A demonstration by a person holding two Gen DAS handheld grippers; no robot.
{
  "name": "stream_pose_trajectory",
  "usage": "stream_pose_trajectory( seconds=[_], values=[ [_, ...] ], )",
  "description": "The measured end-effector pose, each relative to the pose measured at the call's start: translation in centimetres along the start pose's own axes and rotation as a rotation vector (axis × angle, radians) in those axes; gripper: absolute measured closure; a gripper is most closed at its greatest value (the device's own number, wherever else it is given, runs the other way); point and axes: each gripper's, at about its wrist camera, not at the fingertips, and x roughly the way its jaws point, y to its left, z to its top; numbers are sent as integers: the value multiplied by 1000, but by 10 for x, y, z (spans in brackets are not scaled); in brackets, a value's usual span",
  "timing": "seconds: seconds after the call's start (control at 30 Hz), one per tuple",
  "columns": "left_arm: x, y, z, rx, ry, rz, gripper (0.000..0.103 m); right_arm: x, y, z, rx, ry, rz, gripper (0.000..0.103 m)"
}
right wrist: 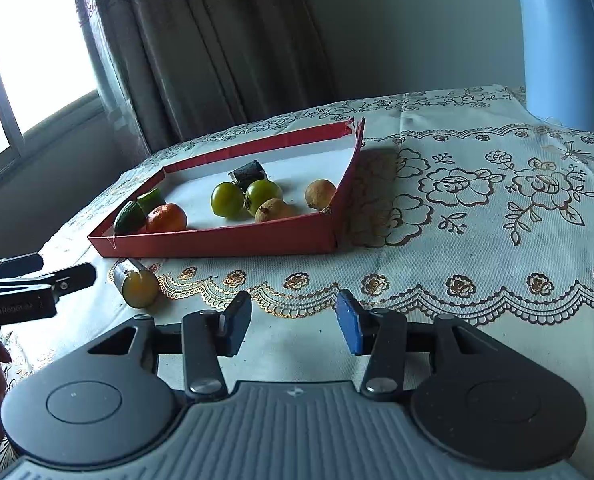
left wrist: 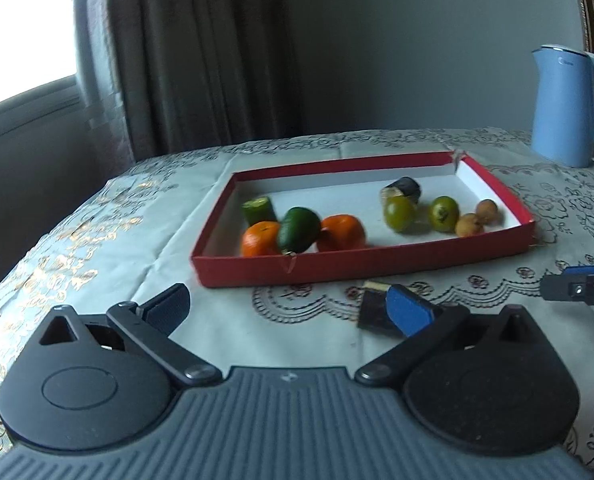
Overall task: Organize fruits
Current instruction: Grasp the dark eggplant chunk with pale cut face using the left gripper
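Both grippers hover low over the bench with jaws spread: the left gripper [left wrist: 289,312] has a dark cut fruit piece [right wrist: 136,287] beside its right finger, apparently touching though blur hides it, and the right gripper [right wrist: 293,322] holds nothing. Beyond, a red tray [right wrist: 217,240] contains two oranges [left wrist: 261,239], an avocado [left wrist: 298,229], green round fruits [right wrist: 227,199], brown ones [right wrist: 320,193] and cut pieces. A blue kettle [right wrist: 563,48] reads "Midea".

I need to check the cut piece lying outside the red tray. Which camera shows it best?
The right wrist view: the cut piece lies unobstructed on the tablecloth, yellow cut face showing. In the left wrist view it is blurred and partly hidden behind a pad of the left tool.
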Motion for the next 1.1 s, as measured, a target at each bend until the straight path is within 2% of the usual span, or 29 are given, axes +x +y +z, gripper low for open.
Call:
stream_pose_trajectory(
  seconds=[0.13, 0.37, 0.5, 0.63, 0.77, 1.1],
  values=[
    [12, -29, 4, 51, 15, 5, 0, 0, 0, 0, 2, 0, 2, 57],
    [34, -50, 2, 60, 71, -32, 0, 0, 0, 0, 1, 0, 1, 56],
    [47, -48, 3, 39, 117, -37, 0, 1, 1, -1, -4, 1, 1, 55],
    [60, -42, 2, -9, 194, -54, 0, 1, 1, -1, -4, 1, 0, 55],
    [62, -35, 2, -53, 212, -77, 0, 1, 1, -1, -5, 1, 0, 55],
    [63, -31, 2, -90, 229, -92, 0, 0, 1, -1, 2, -2, 4, 55]
  ],
)
